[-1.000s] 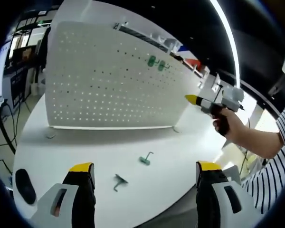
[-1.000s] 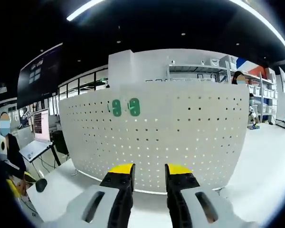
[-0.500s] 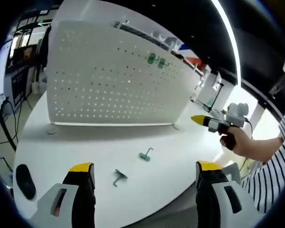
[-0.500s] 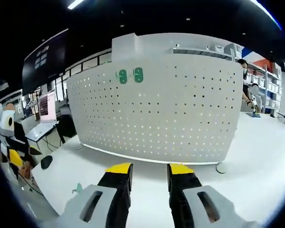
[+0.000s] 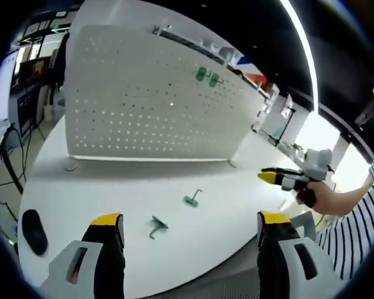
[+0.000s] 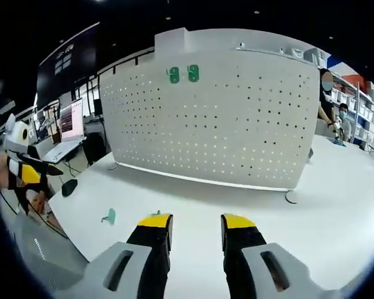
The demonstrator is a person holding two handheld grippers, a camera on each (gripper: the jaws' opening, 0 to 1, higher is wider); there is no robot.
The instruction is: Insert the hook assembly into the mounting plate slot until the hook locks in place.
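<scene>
Hook assemblies: two loose green ones are seen on the white tabletop [image 5: 249, 187] in the left gripper view, one [image 5: 157, 225] close to the near edge and a second [image 5: 192, 199] further in towards the pegboard [image 5: 149, 99], which serves as the mounting plate and stands upright along the far edge. Two more green hooks [image 5: 207, 76] are already hung high on the board. The nearest loose hook lies just ahead of the left tool [image 5: 186, 230], between its jaws' lines, its long axis running roughly slantwise to them. Left tool jaws are held wide apart, empty. The right tool [image 6: 195, 232] is held with jaws narrowly apart, empty; one hook [image 6: 110, 216] lies to its left.

Against the earlier frames, the right tool has been lowered from board height towards the tabletop.
</scene>
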